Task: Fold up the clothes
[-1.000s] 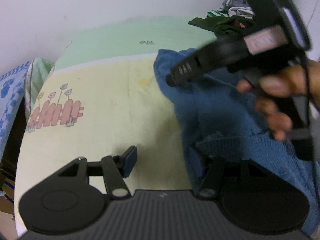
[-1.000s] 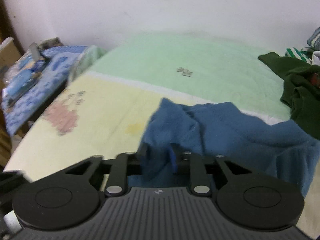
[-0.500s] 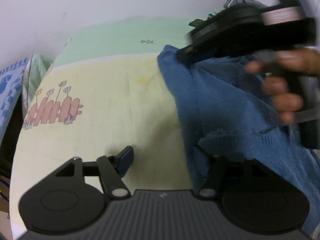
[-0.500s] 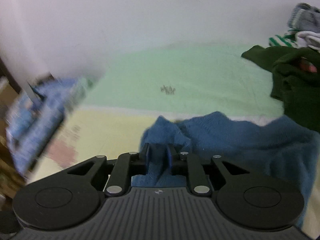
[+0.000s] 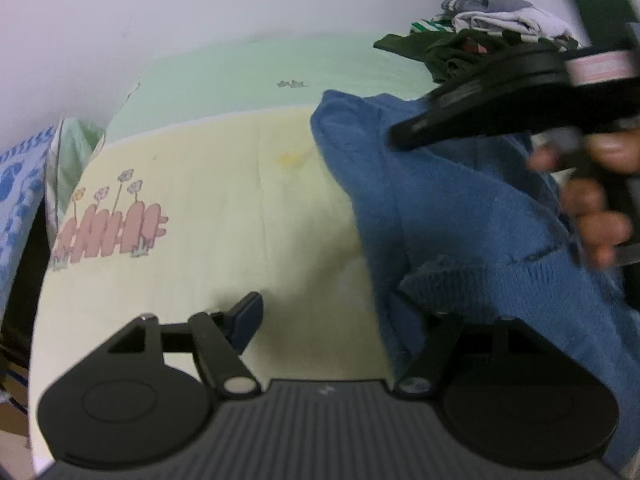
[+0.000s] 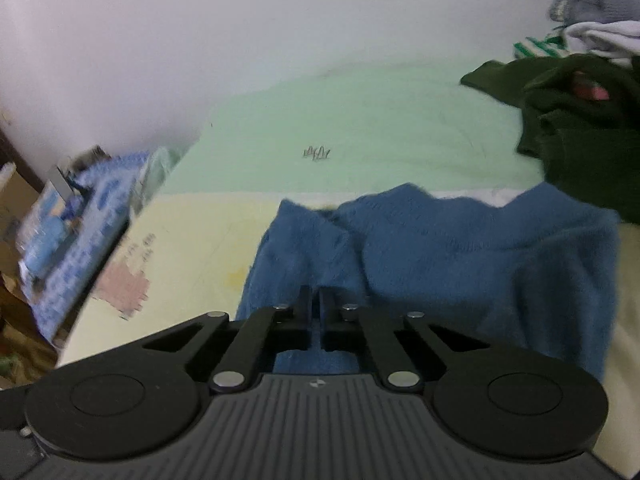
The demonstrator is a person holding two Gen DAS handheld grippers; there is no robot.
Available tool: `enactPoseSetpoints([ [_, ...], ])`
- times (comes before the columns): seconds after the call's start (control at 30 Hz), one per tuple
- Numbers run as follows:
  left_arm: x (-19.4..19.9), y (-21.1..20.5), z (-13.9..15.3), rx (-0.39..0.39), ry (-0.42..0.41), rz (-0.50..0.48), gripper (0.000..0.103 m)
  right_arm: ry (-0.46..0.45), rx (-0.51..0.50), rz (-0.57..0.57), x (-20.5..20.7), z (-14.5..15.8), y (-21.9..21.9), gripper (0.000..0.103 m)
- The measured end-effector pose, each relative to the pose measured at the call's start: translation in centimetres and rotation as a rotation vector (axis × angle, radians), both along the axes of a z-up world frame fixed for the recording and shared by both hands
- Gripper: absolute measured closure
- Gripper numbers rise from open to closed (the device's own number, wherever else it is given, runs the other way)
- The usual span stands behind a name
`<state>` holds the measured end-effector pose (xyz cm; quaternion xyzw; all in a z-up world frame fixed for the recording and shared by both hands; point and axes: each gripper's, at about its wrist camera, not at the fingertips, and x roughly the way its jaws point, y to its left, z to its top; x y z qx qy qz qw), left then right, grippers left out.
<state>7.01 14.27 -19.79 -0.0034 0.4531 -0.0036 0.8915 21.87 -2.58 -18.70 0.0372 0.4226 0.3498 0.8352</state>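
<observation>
From the left wrist, the left gripper (image 5: 324,312) is opening over the bed (image 5: 224,184), its right finger under the blue sweater's (image 5: 460,216) ribbed hem, nothing pinched. From the right wrist, the right gripper (image 6: 315,312) is pressed together, pinching a fold of the sweater beside the dark green garment (image 6: 580,132).

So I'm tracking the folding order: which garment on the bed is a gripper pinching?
The blue sweater, pinched in the shut right gripper. The dark green garment and the pale heap behind it lie untouched by the wall.
</observation>
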Motion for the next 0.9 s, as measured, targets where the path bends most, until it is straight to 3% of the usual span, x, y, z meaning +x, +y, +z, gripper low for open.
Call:
enactPoseSetpoints([
  [0.1, 0.3, 1.1, 1.1, -0.019, -0.005, 0.015, 0.036, -0.061, -0.007, -0.075, -0.5, 1.7, -4.6, 0.097],
  [0.17, 0.8, 2.0, 2.1, -0.062, -0.009, 0.027, 0.036, -0.098, -0.085, -0.141, -0.6, 1.8, -8.3, 0.088],
  [0.3, 1.6, -0.1, 4.0, -0.080, -0.050, -0.044, 0.034, -0.016, -0.075, -0.193, 0.4, 0.8, -13.6, 0.086],
  [0.4, 2.7, -2.4, 3.3, -0.076, -0.027, -0.078, 0.032, 0.017, -0.033, -0.144, 0.9, 0.2, -13.5, 0.087],
  [0.47, 3.5, -3.5, 2.2, -0.054, 0.011, -0.085, 0.034, 0.076, -0.036, -0.123, 1.3, -0.9, -12.5, 0.095],
  [0.6, 3.9, -3.7, 1.0, -0.053, 0.038, -0.076, 0.031, 0.008, -0.086, -0.159, 2.6, -1.1, -11.1, 0.103],
  [0.73, 3.8, -3.6, 0.6, -0.040, 0.038, -0.069, 0.024, -0.027, -0.087, -0.222, 5.0, -1.7, -10.3, 0.103],
  [0.9, 3.8, -4.4, 0.7, 0.004, 0.026, -0.080, 0.024, -0.054, -0.073, -0.210, 6.5, -1.9, -9.6, 0.103],
])
